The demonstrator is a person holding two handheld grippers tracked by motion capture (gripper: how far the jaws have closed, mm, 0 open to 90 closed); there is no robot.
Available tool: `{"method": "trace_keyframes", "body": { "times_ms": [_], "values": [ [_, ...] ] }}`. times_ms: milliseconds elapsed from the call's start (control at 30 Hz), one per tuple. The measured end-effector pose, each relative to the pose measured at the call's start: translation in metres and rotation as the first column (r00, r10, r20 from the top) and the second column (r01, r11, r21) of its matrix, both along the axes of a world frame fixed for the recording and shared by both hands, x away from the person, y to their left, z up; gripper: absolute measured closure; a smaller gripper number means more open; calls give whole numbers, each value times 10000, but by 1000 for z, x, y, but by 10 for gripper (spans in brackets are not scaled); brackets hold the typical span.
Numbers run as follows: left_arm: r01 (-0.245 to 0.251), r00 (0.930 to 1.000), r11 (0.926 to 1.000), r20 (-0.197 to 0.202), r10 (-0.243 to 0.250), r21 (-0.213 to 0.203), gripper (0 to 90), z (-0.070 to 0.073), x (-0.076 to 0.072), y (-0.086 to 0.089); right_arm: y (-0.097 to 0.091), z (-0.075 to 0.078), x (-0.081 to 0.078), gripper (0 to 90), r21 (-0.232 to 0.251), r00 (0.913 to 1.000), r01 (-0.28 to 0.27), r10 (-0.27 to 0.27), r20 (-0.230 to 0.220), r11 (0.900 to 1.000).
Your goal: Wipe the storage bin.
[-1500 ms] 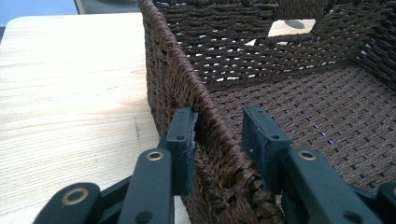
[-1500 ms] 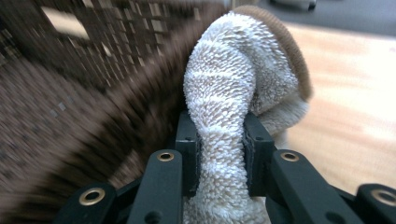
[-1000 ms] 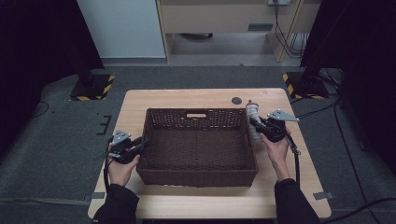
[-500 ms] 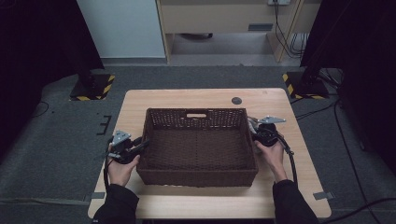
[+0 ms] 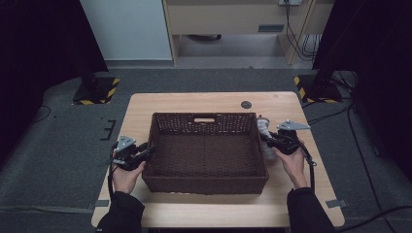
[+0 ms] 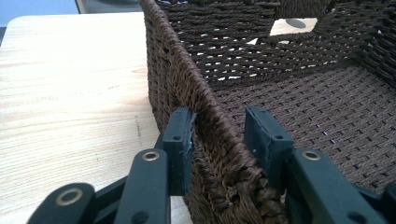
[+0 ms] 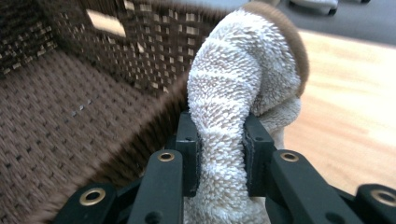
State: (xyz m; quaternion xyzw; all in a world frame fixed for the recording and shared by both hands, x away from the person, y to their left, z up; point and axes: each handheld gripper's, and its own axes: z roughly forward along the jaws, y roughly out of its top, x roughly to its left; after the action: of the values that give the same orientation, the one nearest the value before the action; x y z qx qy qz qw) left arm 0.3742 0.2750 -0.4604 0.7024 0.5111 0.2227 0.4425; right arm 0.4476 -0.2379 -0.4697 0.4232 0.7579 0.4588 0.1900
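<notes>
High view: a dark brown wicker basket [image 5: 206,150] sits in the middle of the frame on a light wooden table [image 5: 194,103]. The left gripper [image 5: 144,154], at the lower left of the basket, reaches onto the basket's left wall, held by the person's left hand [image 5: 125,175]. At the right of the basket, the right gripper [image 5: 266,139] is held by the right hand [image 5: 293,162] and carries a pale fuzzy sock [image 5: 265,127], which lies just outside the basket's right wall, near its far right corner. A small dark disc [image 5: 246,104] lies on the table above the basket, toward the upper right.

Left gripper view: the two black jaws rise from the bottom and straddle the basket's woven wall [image 6: 196,107], which runs from the bottom centre up to the top of the frame. The left pad lies against the wall's outer face; the right pad stands off its inner face with a gap showing, so the grip is loose. The jaws have just been opening, with the wall between them. Bare table fills the left part.

Right gripper view: the jaws stand narrow and pinch the sock [image 7: 243,93] at the centre of the frame; its striped, fluffy cloth bulges above the pads. The basket interior [image 7: 56,112] lies at the left, somewhat blurred, and table wood at the right.
</notes>
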Motion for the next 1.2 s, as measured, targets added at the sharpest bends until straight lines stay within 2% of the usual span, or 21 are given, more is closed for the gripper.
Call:
{"method": "trace_keyframes", "body": {
  "times_ms": [133, 167, 267, 367, 467, 500, 533, 600, 667, 700, 833, 900, 933, 967, 1000, 1133, 1167, 1200],
  "values": [
    [-13, 10000, 10000, -24, 13, -5, 608, 0, 0, 0, 4, -20, 3, 735, -585, 9961, -129, 77, -878, 9982],
    [-14, 10000, 10000, -25, 14, 6, 607, 0, 0, 0, 9, -29, 5, 735, -894, 9933, -212, 109, -1147, 9958],
    [-11, 10000, 10000, -34, 11, 39, 608, 0, 0, 0, 13, -31, 6, 735, -944, 9929, -182, 69, -1189, 9954],
    [-13, 10000, 10000, -45, 13, 28, 608, 0, 0, 0, 10, -27, 4, 735, -932, 9939, -67, -36, -1106, 9956],
    [-16, 10000, 10000, -66, 16, -5, 608, 0, 0, 0, 0, -12, -1, 735, -309, 9975, 157, -178, -679, 9994],
    [-19, 10000, 10000, -79, 19, -27, 612, 0, 0, 0, -7, 0, -7, 735, 314, 9997, 213, -209, -118, 9993],
    [-27, 10000, 10000, -80, 27, -51, 612, 0, 0, 0, -7, 0, -7, 735, 314, 9997, 213, -209, -118, 9993],
    [-30, 9999, 10000, -106, 30, -77, 617, 0, 0, 0, -12, 11, -14, 734, 606, 9999, 31, -41, 162, 9982],
    [-8, 9999, 10000, -122, 7, -48, 623, 0, 0, 0, -11, 14, -20, 735, 565, 9996, -124, 110, 251, 9983],
    [-16, 9999, 10000, -115, 15, -23, 625, 0, 0, 0, -9, 11, -22, 734, 382, 9998, -175, 174, 28, 9991],
    [-4, 10000, 10000, -71, 5, 54, 628, 1, 0, -1, -5, 1, -21, 734, 191, 9992, -248, 254, -321, 9995],
    [-14, 10000, 10000, -53, 14, 78, 630, 1, 0, -1, -1, -12, -17, 734, -151, 9959, -293, 279, -856, 9995],
    [-24, 10000, 9999, -37, 24, 110, 630, 1, 0, -1, -1, -12, -17, 734, -151, 9959, -293, 279, -856, 9995],
    [-31, 10000, 9999, -33, 31, 134, 631, 1, -1, -2, 0, -16, -16, 734, -316, 9944, -322, 289, -1018, 9990],
    [-37, 10000, 9998, -23, 38, 180, 632, 1, -1, -2, 4, -25, -14, 733, -744, 9904, -379, 276, -1356, 9965],
    [-51, 10000, 9997, -14, 51, 241, 635, 1, -1, -2, 6, -26, -14, 732, -791, 9900, -342, 229, -1395, 9963],
    [-49, 10000, 9997, -18, 50, 232, 634, 1, -1, -2, 5, -24, -15, 733, -775, 9913, -305, 202, -1301, 9965],
    [-53, 10000, 9997, -16, 53, 236, 635, 1, -1, -2, 0, -15, -18, 733, -499, 9946, -203, 151, -1025, 9985]
  ]
}}
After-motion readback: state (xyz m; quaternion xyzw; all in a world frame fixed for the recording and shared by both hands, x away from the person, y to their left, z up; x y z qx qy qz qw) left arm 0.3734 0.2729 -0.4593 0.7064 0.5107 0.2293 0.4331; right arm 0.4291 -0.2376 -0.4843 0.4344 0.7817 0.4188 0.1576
